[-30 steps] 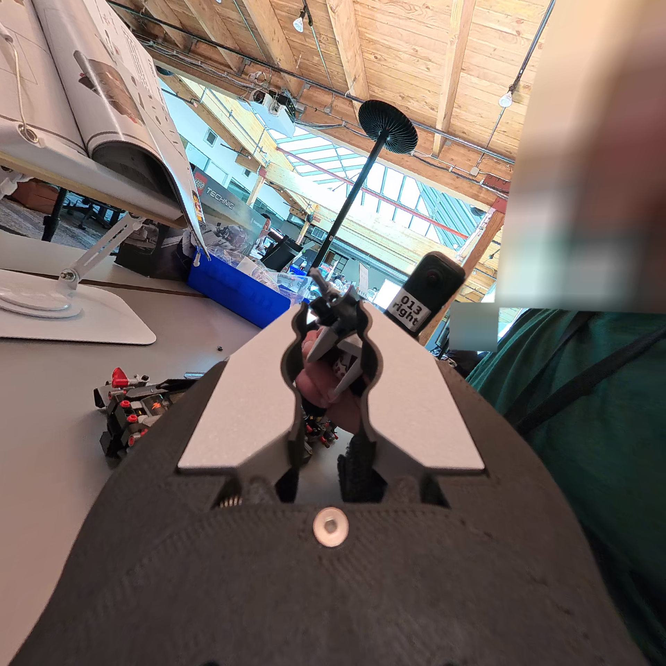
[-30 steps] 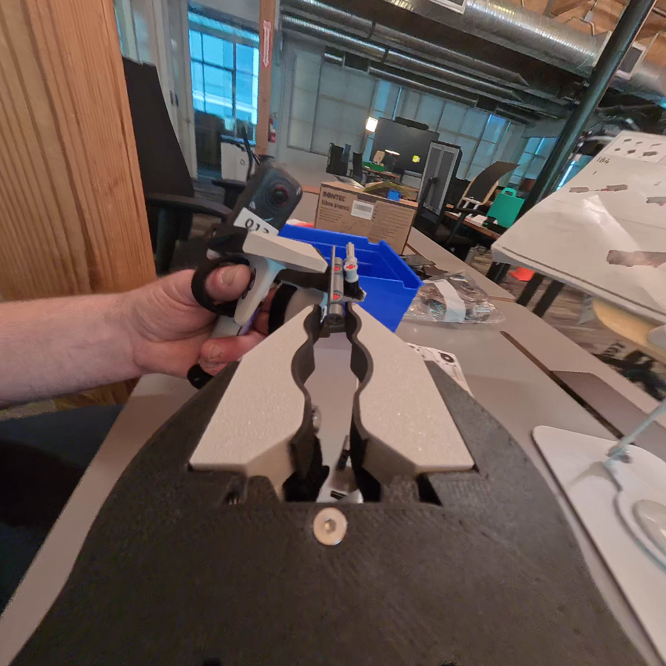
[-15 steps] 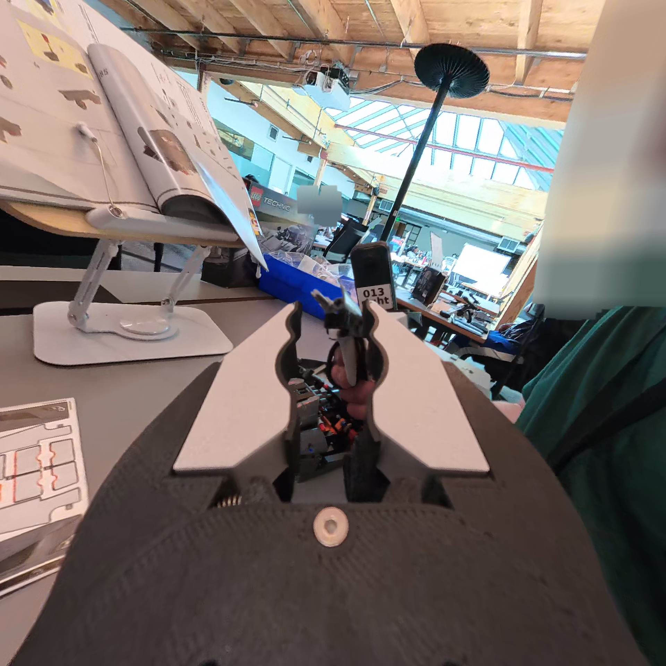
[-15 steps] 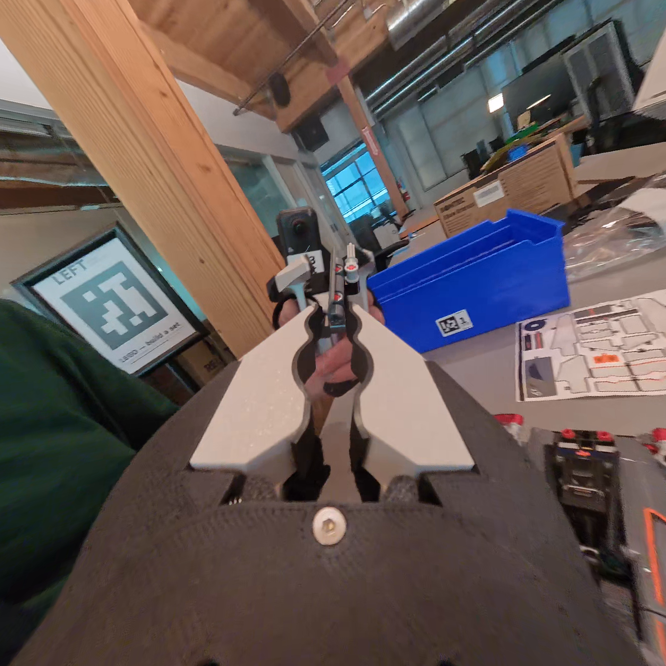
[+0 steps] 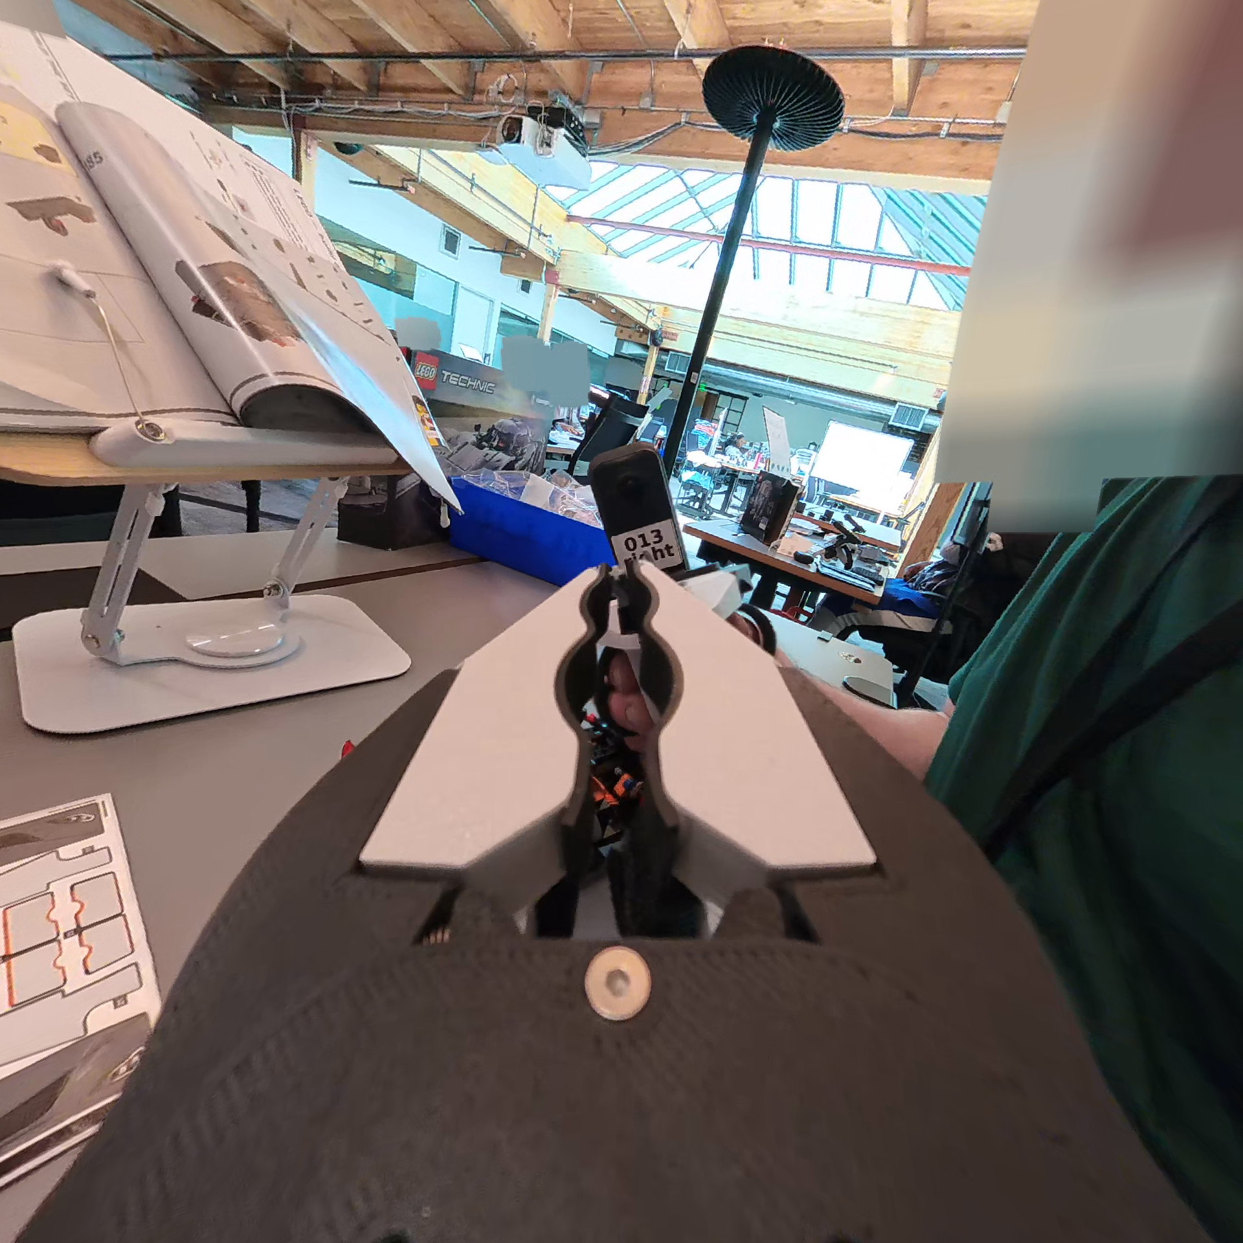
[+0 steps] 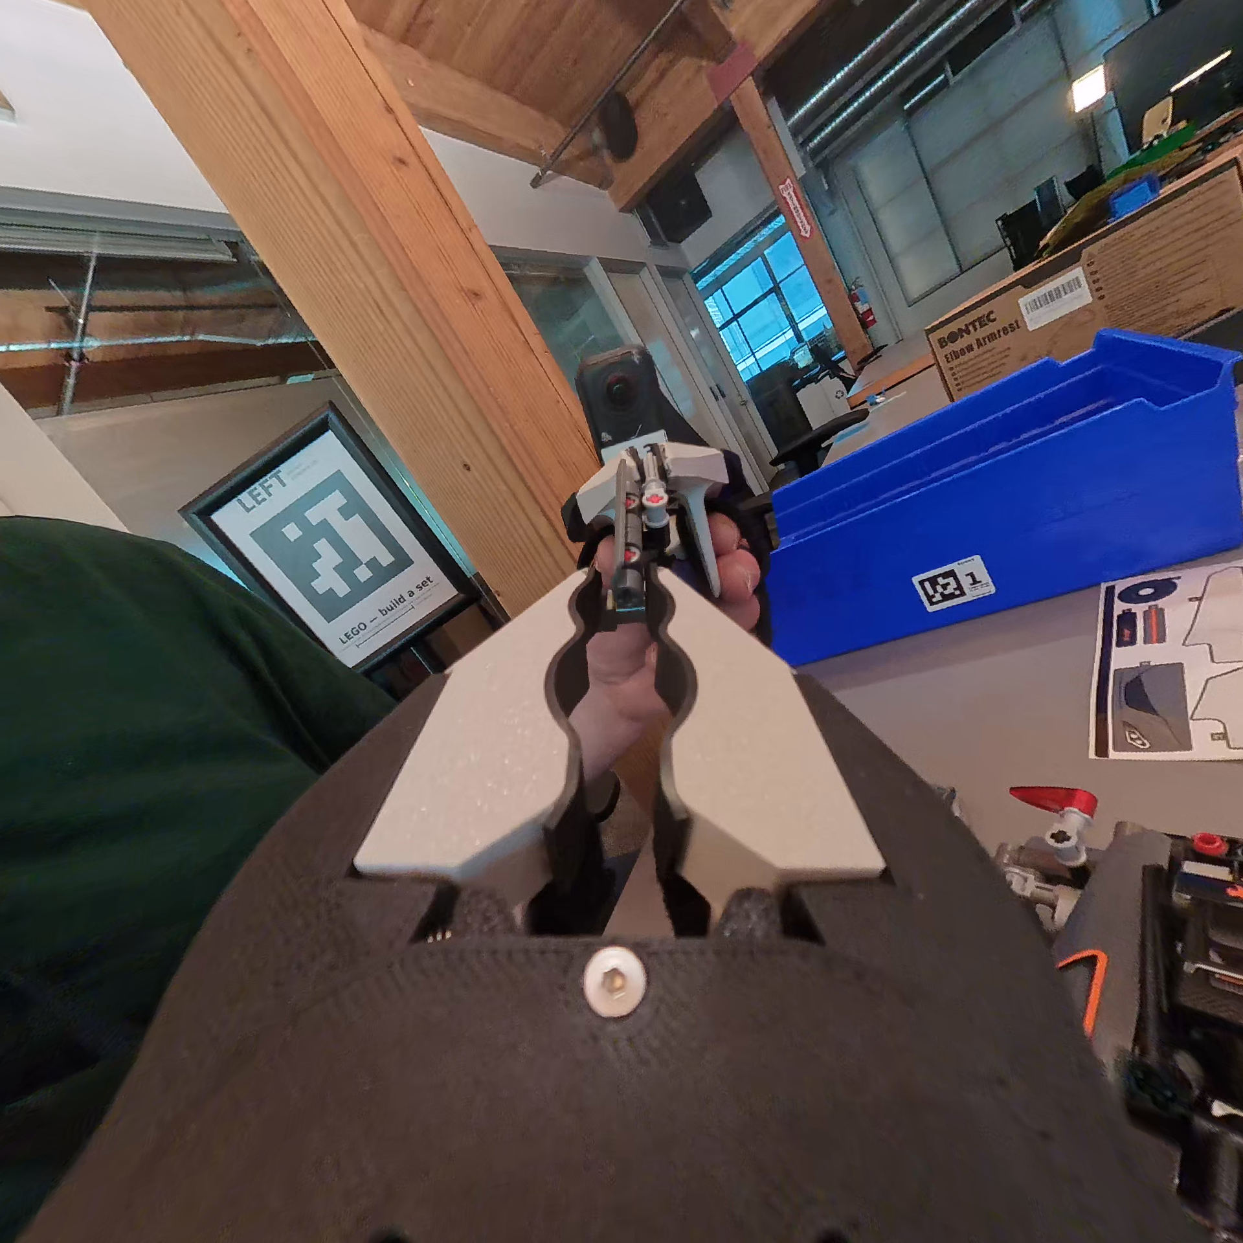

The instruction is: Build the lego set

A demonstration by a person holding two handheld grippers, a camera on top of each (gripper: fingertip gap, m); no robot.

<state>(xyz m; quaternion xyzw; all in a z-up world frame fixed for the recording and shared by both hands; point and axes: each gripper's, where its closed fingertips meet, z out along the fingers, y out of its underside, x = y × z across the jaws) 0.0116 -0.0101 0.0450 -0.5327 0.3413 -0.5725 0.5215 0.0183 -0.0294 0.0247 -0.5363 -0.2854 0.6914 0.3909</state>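
Grey fingers fill the left wrist view: the left claw point(image 5: 620, 584) is clenched at the tips on a small dark piece point(image 5: 624, 592), too hidden to name. Beyond it sits the right claw's camera, and low between the fingers the model point(image 5: 609, 787) peeks through, orange and black, on the table point(image 5: 222, 760). Manual point(image 5: 202, 269) up on its stand at left, blue bin point(image 5: 531, 531) behind.

Over to the right wrist view: the right claw point(image 6: 629, 598) is grasping a slim grey-and-red rod assembly point(image 6: 632, 531), its long axis running straight out past the fingertips toward the left claw, which is held dead ahead and close. The model point(image 6: 1170, 894) lies low right on the table, beside the right claw. My read: the two held pieces are lined up tip to tip for joining, so the rod's line is what matters.
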